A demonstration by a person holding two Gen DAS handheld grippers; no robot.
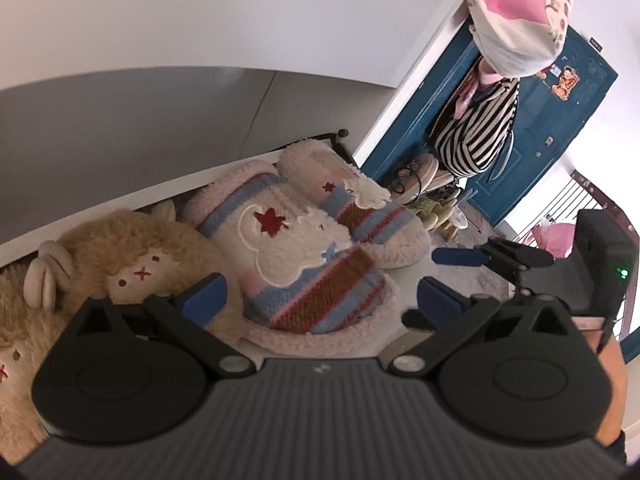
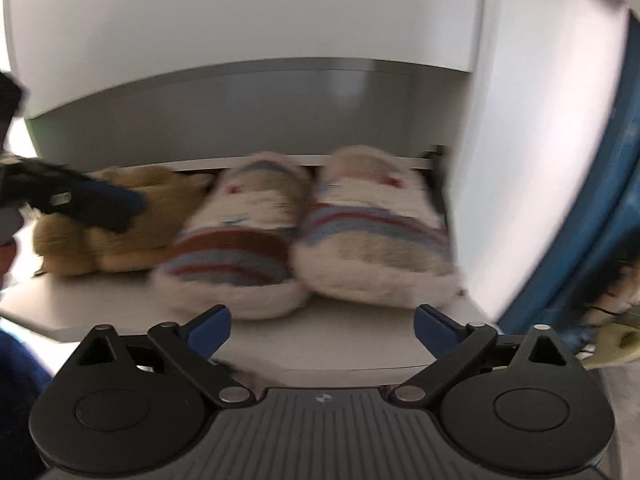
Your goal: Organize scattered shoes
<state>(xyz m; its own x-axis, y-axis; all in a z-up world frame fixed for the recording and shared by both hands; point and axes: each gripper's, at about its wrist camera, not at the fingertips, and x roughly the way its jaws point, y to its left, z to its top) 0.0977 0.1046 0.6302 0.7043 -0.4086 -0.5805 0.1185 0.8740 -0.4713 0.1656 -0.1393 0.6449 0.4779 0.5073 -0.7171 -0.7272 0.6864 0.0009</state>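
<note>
Now: striped slippers (image 2: 304,232) sit paired, toes out, on shelf (image 2: 328,344) ahead of right tool (image 2: 322,324); brown slippers (image 1: 132,264) beside; left tool (image 1: 320,296) & right both spread, empty.

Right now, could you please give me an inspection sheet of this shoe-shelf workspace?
Surface: white shelf in a white cabinet, bare at the front.
Job's things: two striped fleece slippers side by side; tan plush animal slippers to their left.
Clutter: nothing seen on the shelf.
Grippers: left gripper open, empty; right gripper open, empty.
Cables: nothing seen.
Surroundings: blue door, hanging striped bag, more shoes on the floor beneath it.
</note>
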